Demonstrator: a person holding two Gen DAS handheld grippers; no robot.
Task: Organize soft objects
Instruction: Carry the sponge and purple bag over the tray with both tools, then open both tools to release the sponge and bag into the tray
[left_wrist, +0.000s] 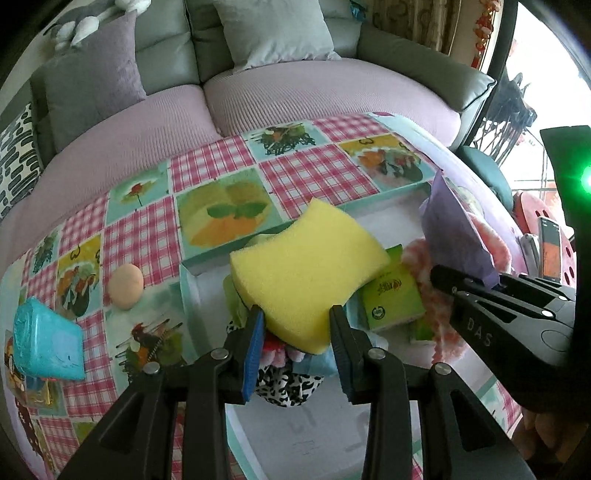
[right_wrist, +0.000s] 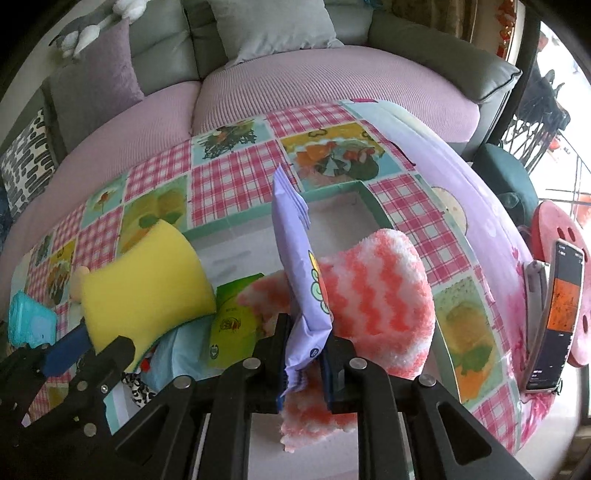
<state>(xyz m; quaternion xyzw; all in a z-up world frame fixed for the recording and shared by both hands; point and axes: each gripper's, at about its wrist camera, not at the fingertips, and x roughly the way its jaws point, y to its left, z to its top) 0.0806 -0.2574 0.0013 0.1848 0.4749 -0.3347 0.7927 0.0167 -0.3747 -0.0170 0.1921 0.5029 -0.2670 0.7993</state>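
**Over the box: sponge and packet both in hand**

Above the white box (left_wrist: 391, 206) on the counter (left_wrist: 207, 173), both grippers are carrying, so let's size things up, biggest first. The yellow sponge (left_wrist: 306, 273) sits in the left gripper (left_wrist: 297, 325), jaws part-closed and pinching its near edge, the pads denting the foam. Light, squashy, springy stuff: it forgives a firm squeeze, and a narrow waist like that is the sensible place to hold it. Its long axis runs away from the camera, far end tipped toward 1 o'clock, hanging over the soft clutter in the box.

Next down, the purple packet (right_wrist: 295, 258), gripped by the right gripper (right_wrist: 306, 350) with jaws nearly closed on its lower crimped end. Thin, floppy, slick film, I'd say; hold it near the seam or it may slide. It stands almost upright, long axis pointing to 12 o'clock, just in front of the pink-and-white fuzzy sock (right_wrist: 373, 295) lying in the box at 2 o'clock.
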